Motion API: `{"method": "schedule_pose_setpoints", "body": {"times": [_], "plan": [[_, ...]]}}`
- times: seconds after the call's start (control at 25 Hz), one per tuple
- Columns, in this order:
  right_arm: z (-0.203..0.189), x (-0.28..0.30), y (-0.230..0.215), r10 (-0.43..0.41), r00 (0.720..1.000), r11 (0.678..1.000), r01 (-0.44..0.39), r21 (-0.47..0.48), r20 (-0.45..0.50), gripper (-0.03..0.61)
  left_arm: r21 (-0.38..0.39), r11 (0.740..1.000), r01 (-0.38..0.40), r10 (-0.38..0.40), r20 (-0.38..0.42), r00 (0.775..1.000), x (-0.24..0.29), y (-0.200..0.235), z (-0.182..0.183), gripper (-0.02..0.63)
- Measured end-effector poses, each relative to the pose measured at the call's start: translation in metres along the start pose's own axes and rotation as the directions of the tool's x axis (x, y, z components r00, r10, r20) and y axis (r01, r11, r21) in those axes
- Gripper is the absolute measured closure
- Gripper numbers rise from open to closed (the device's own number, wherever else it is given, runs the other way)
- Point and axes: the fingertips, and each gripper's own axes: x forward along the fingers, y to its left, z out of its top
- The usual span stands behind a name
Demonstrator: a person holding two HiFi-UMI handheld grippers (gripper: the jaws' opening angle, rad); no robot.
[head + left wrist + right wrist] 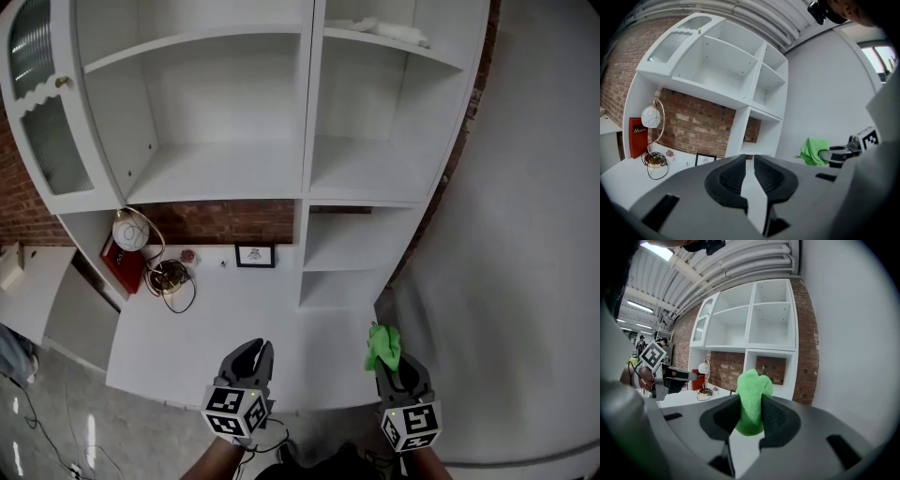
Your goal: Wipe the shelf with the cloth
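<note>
A bunched green cloth (382, 345) sticks up out of my right gripper (388, 361), whose jaws are shut on it; the right gripper view shows the cloth (752, 399) pinched between the dark pads. My left gripper (256, 354) hangs beside it over the front of the white counter (234, 328), jaws nearly together with only a thin slit and nothing in them (750, 176). The white shelf unit (272, 122) rises ahead, its cubbies bare. Both grippers are well short of it.
On the counter's back left stand a globe lamp (131, 231), a red box (122, 265), a coiled cable (173, 279) and a small framed picture (255, 255). A glass-fronted cabinet door (42, 112) hangs open at the left. A white wall (525, 244) closes the right side.
</note>
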Motion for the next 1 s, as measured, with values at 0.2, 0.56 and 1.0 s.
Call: {"method": "schedule_pose_setpoints", "body": {"times": [0.2, 0.56, 1.0], "plan": [[-0.002, 0.036, -0.002, 0.098, 0.995, 0.995, -0.097, -0.01, 0.009, 0.468, -0.001, 0.995, -0.095, 0.095, 0.018, 0.995, 0.001, 0.013, 0.004, 0.558], [0.013, 0.1, -0.038, 0.28, 0.959, 0.959, -0.276, -0.065, 0.054, 0.468, -0.003, 0.962, -0.273, 0.273, 0.082, 0.959, 0.016, -0.008, 0.026, 0.558], [0.011, 0.193, -0.036, 0.423, 0.906, 0.895, -0.419, -0.153, -0.007, 0.468, 0.009, 0.932, -0.361, 0.361, 0.029, 0.932, 0.027, -0.027, 0.006, 0.558]]}}
